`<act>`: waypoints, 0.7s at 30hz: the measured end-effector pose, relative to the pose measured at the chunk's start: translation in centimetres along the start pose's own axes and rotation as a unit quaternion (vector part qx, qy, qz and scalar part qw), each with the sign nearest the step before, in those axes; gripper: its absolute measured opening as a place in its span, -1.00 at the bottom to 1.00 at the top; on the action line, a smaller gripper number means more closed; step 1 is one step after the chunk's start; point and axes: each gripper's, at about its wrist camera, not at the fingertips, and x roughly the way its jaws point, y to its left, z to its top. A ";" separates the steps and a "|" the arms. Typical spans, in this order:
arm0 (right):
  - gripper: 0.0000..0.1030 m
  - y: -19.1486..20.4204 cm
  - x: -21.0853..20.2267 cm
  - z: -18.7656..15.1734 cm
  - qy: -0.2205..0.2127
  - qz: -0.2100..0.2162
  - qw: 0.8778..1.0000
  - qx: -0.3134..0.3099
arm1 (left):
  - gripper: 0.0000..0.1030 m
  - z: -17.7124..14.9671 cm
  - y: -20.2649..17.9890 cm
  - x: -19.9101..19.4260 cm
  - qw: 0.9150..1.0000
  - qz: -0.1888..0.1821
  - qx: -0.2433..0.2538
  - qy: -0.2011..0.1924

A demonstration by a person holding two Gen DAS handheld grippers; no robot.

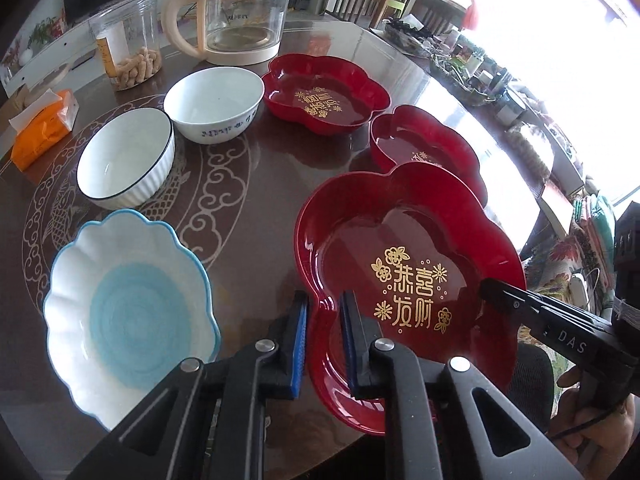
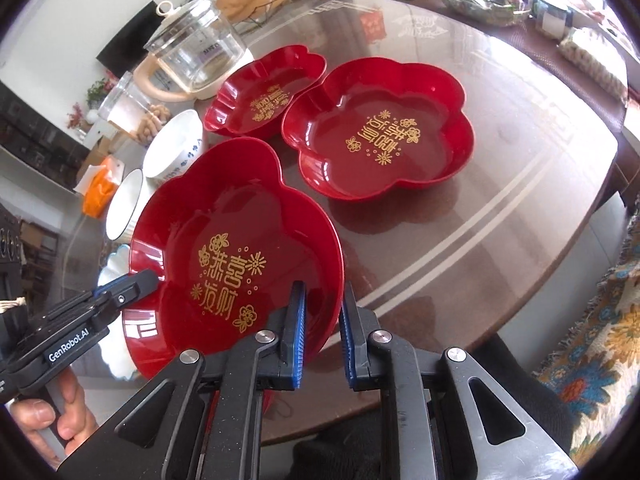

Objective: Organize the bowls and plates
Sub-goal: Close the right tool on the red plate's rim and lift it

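A red flower-shaped plate with gold characters [image 1: 404, 240] [image 2: 236, 224] is held off the brown table between both grippers. My left gripper [image 1: 326, 304] is shut on its left rim, and its fingertip [image 2: 136, 284] shows in the right wrist view. My right gripper [image 2: 323, 296] is shut on the right rim; its fingertip [image 1: 494, 292] shows in the left wrist view. Two more red plates [image 2: 380, 128] [image 2: 264, 92] lie on the table beyond. On the left stand a blue-and-white scalloped bowl [image 1: 128, 312], a ribbed white bowl [image 1: 126, 156] and a white bowl with blue markings [image 1: 214, 104].
At the back of the table [image 2: 500, 200] stand a glass kettle [image 1: 240, 12] and a clear jar of snacks [image 1: 128, 40], with an orange tissue pack [image 1: 44, 124] to their left. Cluttered small items [image 1: 480, 68] line the far right edge. A person's hand [image 2: 60, 420] grips the left handle.
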 end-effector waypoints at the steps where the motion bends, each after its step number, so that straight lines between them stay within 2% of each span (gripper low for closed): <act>1: -0.65 -0.4 -0.3 -0.4 0.002 0.000 1.000 0.000 | -0.70 -0.7 -0.3 -0.2 1.000 0.000 0.000 -0.003; 7: -0.65 -1.6 0.7 -1.5 0.009 -0.011 1.000 -0.002 | -0.70 -3.2 -1.6 1.7 1.000 0.025 -0.006 -0.006; 16: -0.65 -2.8 4.8 -0.1 0.014 -0.018 1.000 -0.011 | -0.70 -3.4 -1.4 5.1 0.998 0.051 -0.035 -0.006; 21: -0.65 -2.9 6.0 0.5 0.011 -0.017 1.000 -0.010 | -0.69 -3.2 -1.1 6.0 0.997 0.064 -0.035 -0.021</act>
